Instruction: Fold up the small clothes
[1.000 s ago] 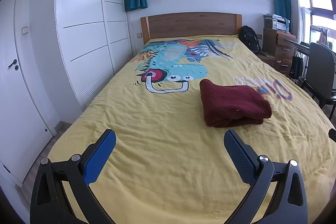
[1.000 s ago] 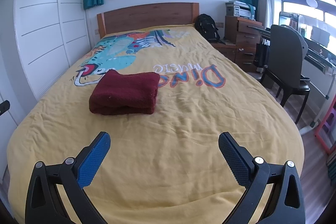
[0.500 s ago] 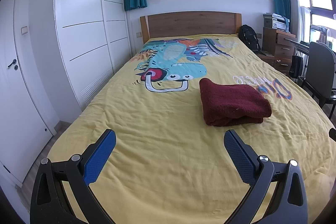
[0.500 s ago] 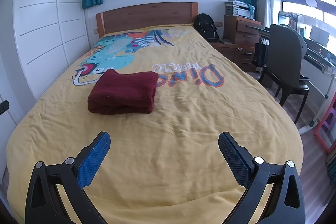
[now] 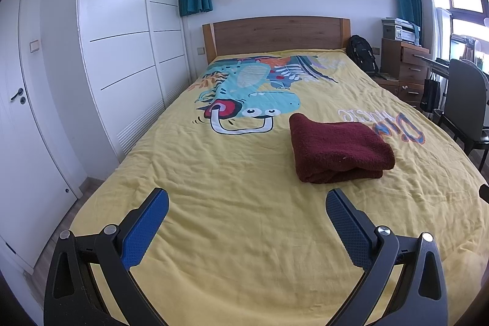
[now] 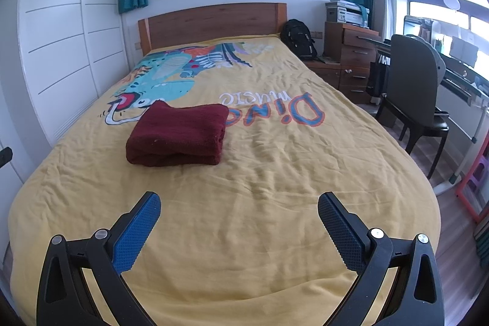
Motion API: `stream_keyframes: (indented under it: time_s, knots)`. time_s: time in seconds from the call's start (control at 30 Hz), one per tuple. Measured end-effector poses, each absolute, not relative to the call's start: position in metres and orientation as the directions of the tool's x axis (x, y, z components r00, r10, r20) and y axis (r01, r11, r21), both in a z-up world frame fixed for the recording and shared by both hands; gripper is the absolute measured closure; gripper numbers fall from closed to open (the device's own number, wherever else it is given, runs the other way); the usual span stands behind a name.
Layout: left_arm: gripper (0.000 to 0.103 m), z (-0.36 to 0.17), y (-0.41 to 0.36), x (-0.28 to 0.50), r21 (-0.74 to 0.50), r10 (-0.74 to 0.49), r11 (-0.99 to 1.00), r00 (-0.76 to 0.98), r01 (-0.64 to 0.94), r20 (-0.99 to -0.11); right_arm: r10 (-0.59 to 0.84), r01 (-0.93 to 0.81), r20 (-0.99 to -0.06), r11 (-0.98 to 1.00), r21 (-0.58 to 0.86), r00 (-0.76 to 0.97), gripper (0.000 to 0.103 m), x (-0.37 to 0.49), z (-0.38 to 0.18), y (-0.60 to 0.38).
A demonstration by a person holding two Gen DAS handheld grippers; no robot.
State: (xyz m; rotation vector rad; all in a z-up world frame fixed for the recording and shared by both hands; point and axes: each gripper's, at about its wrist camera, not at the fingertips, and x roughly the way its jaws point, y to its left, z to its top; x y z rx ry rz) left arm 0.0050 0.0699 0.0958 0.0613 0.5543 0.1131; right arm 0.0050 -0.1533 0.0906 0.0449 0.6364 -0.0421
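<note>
A dark red fleece garment (image 5: 337, 150) (image 6: 180, 138) lies folded into a thick rectangle on the yellow bedspread (image 5: 232, 203) (image 6: 262, 188), near the bed's middle. My left gripper (image 5: 247, 200) hovers open over the foot of the bed, nothing between its blue pads, the garment ahead and to its right. My right gripper (image 6: 239, 203) is also open and empty, with the garment ahead and to its left. Both stand well short of the cloth.
White wardrobe doors (image 5: 119, 51) run along the bed's left side. A wooden headboard (image 5: 275, 34) closes the far end. A black backpack (image 6: 298, 38), a drawer unit (image 6: 351, 57) and a dark chair (image 6: 415, 100) stand on the right.
Both views have shifted very slightly; the garment sits a touch lower and nearer in the frames. The grippers stay open and the garment has not moved on the bed.
</note>
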Motion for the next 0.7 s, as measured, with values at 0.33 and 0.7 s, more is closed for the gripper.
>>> stream_keyframes:
  time_s: [0.33,0.7]
  knots:
    - [0.001,0.0947,0.0687,0.0049,0.090,0.123,0.992,0.843,-0.089,-0.523,-0.030,0.058,-0.596,0.998,0.028,0.803,0.000,0.0049,0.0901,-0.1543]
    - [0.001,0.0916,0.0668,0.0043,0.090,0.123,0.992,0.842,-0.089,-0.526,-0.037,0.066,-0.603,0.997,0.026,0.797,0.000,0.0027,0.0859,-0.1549]
